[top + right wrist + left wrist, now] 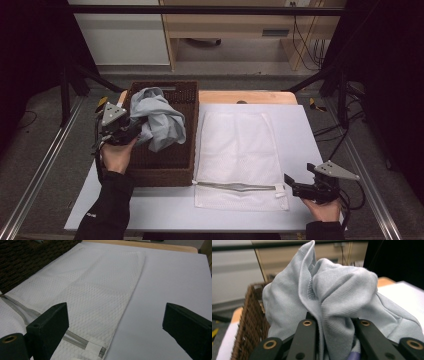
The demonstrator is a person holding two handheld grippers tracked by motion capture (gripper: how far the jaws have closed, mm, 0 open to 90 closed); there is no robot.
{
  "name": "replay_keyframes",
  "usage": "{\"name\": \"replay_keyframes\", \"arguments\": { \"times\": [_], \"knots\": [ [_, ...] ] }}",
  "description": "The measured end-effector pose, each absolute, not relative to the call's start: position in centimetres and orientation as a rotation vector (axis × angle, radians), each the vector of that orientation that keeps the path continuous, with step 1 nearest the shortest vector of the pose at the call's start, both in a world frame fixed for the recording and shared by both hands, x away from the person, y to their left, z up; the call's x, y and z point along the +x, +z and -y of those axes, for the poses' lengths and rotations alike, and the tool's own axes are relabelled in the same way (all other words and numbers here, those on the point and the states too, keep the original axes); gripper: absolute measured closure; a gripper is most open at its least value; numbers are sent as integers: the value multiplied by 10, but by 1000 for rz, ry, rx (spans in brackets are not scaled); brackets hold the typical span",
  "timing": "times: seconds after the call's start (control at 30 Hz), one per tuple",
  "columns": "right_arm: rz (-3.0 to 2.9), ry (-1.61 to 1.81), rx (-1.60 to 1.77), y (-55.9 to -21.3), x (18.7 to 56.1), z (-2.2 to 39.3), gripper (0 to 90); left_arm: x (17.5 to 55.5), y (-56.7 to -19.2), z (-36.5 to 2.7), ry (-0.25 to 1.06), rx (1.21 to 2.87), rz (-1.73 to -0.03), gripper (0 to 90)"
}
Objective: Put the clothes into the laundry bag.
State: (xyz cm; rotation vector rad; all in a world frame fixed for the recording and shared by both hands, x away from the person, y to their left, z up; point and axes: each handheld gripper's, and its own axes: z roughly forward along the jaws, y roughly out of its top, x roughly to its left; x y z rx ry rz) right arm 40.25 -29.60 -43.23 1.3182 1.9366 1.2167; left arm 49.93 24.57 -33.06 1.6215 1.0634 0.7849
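Clamping a grey garment [157, 117] over the basket [187, 95] at left-centre, the left gripper [134, 129] lifts it toward the mesh bag [237, 150], while the right gripper [289, 181] waits, jaws apart.

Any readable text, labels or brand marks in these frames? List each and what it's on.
None readable.
Small pale mark on the person's left sleeve: too small and blurred to read.
Grey garment, wicker basket, mesh laundry bag: no print or label visible.

Basket [165, 167] left of mesh bag [237, 150]
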Motion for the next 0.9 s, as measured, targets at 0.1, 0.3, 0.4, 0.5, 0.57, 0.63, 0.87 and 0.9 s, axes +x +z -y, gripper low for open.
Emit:
{"name": "replay_keyframes", "arguments": {
  "times": [0.1, 0.3, 0.4, 0.5, 0.57, 0.63, 0.87, 0.9],
  "knots": [
    [-1918, 1223, 1327, -431, 402, 297, 67, 491, -322, -246, 798, 1574, -1041, 776],
    [-1910, 1218, 1329, -432, 402, 296, 66, 478, -307, -244, 834, 1518, -1024, 774],
    [-1908, 1214, 1324, -431, 401, 296, 67, 473, -300, -242, 842, 1496, -1018, 774],
    [-1905, 1218, 1319, -430, 400, 297, 69, 468, -292, -240, 850, 1479, -1012, 773],
    [-1901, 1218, 1322, -429, 400, 297, 70, 464, -286, -240, 846, 1464, -1002, 772],
    [-1898, 1219, 1321, -429, 400, 298, 70, 461, -281, -239, 834, 1446, -993, 772],
    [-1899, 1213, 1314, -429, 400, 297, 70, 449, -264, -225, 829, 1449, -942, 771],
    [-1900, 1212, 1314, -429, 399, 297, 70, 448, -262, -223, 825, 1450, -934, 770]
  ]
}}
